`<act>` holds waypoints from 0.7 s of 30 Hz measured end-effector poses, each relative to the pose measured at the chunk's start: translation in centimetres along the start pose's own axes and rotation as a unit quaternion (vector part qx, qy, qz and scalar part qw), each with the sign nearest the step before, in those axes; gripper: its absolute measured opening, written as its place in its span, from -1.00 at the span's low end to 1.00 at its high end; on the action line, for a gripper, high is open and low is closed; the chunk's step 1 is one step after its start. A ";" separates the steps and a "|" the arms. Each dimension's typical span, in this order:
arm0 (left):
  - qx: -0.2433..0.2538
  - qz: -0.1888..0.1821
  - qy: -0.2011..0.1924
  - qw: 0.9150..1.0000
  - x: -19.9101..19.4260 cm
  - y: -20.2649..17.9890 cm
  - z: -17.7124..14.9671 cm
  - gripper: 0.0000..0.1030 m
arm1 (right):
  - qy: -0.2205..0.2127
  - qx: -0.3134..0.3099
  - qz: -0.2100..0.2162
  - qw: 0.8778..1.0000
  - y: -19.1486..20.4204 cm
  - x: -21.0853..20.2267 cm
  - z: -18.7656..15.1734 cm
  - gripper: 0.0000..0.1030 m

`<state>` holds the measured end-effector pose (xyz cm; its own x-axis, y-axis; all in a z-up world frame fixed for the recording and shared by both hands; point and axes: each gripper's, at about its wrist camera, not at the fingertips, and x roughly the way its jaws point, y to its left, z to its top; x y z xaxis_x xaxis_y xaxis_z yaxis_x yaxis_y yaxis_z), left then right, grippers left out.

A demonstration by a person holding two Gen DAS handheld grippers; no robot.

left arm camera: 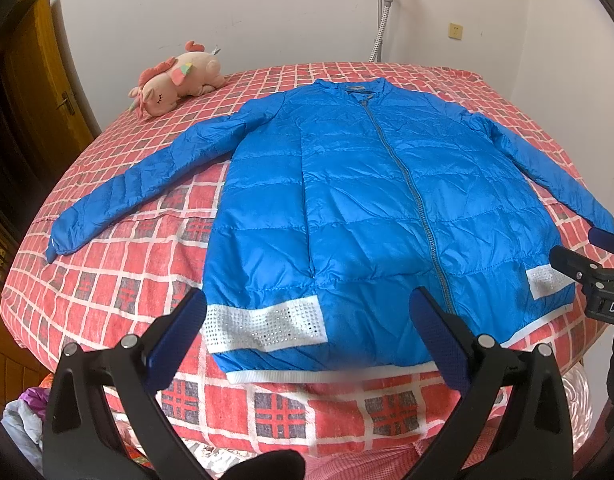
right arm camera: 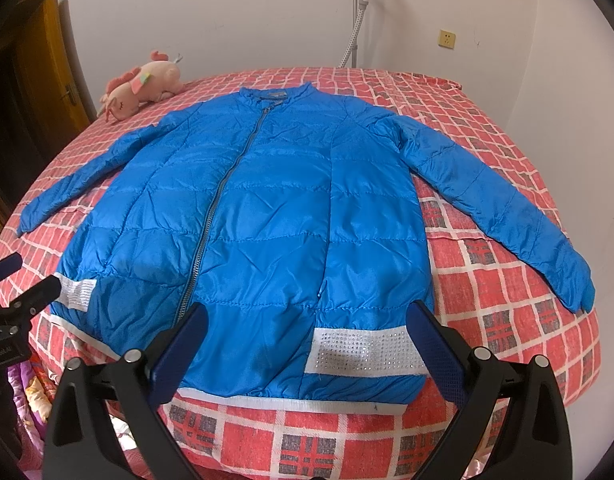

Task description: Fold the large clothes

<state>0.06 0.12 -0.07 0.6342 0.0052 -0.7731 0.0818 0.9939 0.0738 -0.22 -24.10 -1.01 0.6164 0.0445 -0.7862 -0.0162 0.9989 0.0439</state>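
Jacket: blue, zipped, front up, spread flat on the bed, sleeves out to both sides, collar toward the wall.
Left gripper: fingers wide apart, above the hem, holding nothing.
Right gripper: fingers wide apart, above the hem, holding nothing.
Plush: on the bed's far left corner.

The quilted blue puffer jacket looks like slick, glossy, crinkled nylon; the red checked bedspread is matt woven cloth; the pink plush unicorn is soft.
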 end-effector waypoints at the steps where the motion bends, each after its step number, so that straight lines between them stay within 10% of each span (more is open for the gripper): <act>1: 0.000 0.000 0.000 1.000 0.0 0.0 0.0 0.94 | 0.000 0.000 0.000 1.000 0.0 0.0 0.0 0.92; 21: 0.001 0.000 0.000 1.000 -0.1 -0.1 -0.2 0.94 | 0.000 0.001 0.001 1.000 -0.1 0.1 0.0 0.92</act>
<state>-0.15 0.08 -0.08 0.6344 0.0051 -0.7730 0.0827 0.9938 0.0745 -0.20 -24.16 -1.09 0.6156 0.0457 -0.7867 -0.0146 0.9988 0.0465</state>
